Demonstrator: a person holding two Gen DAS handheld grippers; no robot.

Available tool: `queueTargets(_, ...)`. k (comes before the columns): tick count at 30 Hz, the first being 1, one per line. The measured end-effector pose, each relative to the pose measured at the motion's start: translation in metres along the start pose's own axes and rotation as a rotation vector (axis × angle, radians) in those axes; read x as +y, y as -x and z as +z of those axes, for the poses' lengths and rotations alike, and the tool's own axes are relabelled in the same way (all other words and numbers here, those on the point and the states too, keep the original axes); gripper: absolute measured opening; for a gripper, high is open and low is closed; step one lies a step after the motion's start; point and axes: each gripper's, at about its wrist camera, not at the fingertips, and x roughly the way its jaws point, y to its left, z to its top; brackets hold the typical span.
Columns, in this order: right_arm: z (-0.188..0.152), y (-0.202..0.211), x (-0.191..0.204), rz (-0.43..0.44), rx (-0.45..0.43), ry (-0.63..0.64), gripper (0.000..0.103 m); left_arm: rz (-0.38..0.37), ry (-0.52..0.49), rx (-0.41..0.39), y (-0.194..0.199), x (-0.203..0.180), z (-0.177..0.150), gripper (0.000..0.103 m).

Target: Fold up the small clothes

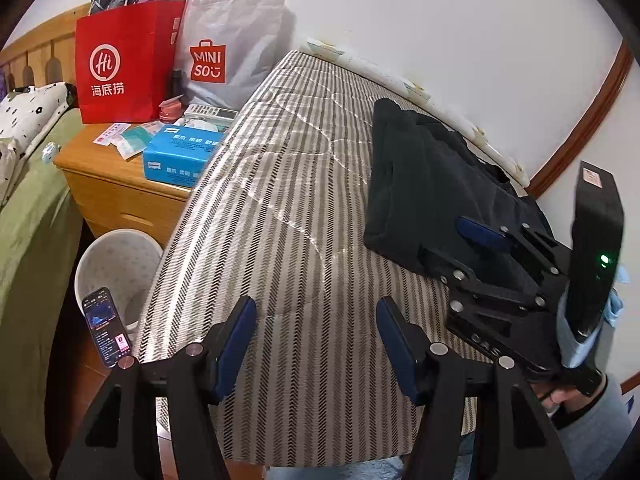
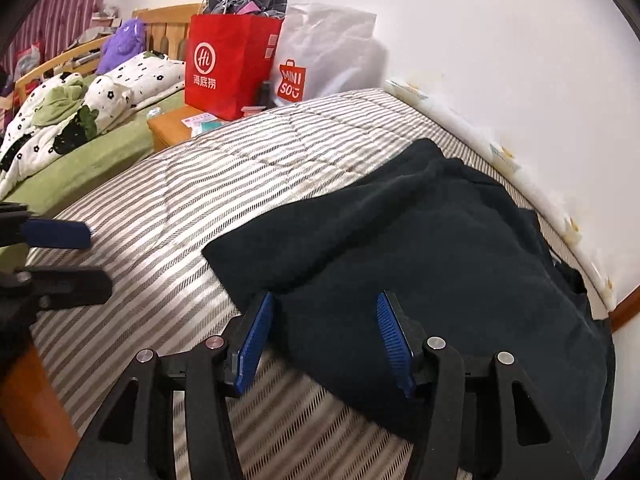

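A dark, nearly black garment lies partly folded on the striped mattress, close to the wall. My right gripper hovers at the garment's near edge. Its blue pads stand apart, with the cloth lying flat below and between them, not pinched. My left gripper is open over bare mattress to the left of the garment, with nothing between its fingers. A hand in a grey sleeve holds the right gripper's handle.
A wooden bedside cabinet beyond the mattress's far end carries a red paper bag, a white Miniso bag, a blue tissue pack and small items. A white bin and a phone sit at left. A green bed lies beyond.
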Motion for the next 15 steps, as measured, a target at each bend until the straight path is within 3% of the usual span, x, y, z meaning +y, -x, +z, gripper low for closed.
queueTargets(6, 0.003, -0.007, -0.006, 0.009, -0.034, -0.008, 0.053, 0.008, 0.0, 0.0, -0.002, -0.004, 0.0, 0.062)
queueTargets(9, 0.004, -0.007, -0.004, -0.003, -0.056, 0.015, 0.026, 0.011, -0.004, 0.004, -0.004, -0.009, 0.0, 0.062)
queueTargets(10, 0.004, -0.005, -0.004, -0.007, -0.068, 0.017, 0.01, 0.014, -0.006, 0.008, -0.005, -0.012, 0.0, 0.062)
queueTargets(15, 0.006, 0.019, -0.027, 0.039, -0.133, -0.075, 0.004, 0.023, -0.028, 0.022, -0.007, -0.027, 0.0, 0.062)
